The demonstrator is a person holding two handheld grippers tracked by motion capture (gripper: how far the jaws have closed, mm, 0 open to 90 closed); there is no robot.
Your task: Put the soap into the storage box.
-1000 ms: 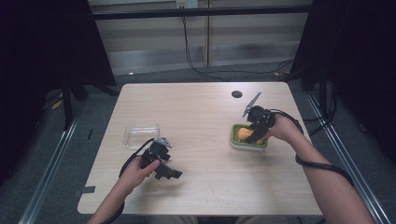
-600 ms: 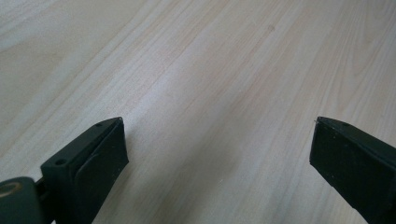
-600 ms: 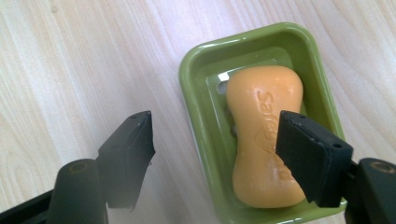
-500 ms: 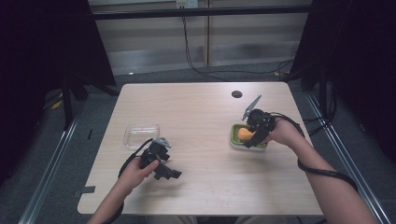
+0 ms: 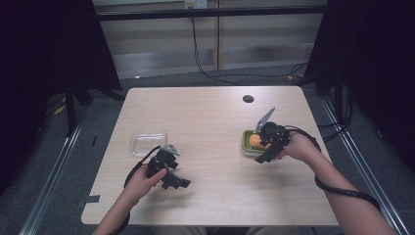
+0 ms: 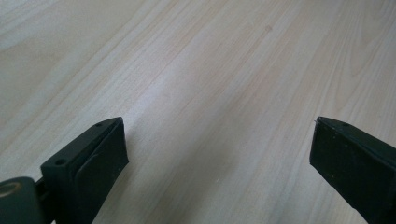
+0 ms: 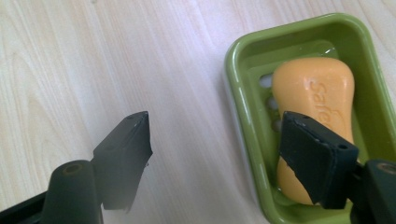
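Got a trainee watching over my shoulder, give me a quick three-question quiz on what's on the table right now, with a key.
1. True or false: the orange soap bar lies inside the green soap dish.
2. Multiple choice: the right gripper is
A. shut on the soap
B. open, one jaw over the dish and one over bare table
C. shut on the dish rim
3. Short answer: what lies on the table just beyond the left gripper in the high view?

Key
1. True.
2. B.
3. A clear plastic lid or container; which of the two cannot be told.
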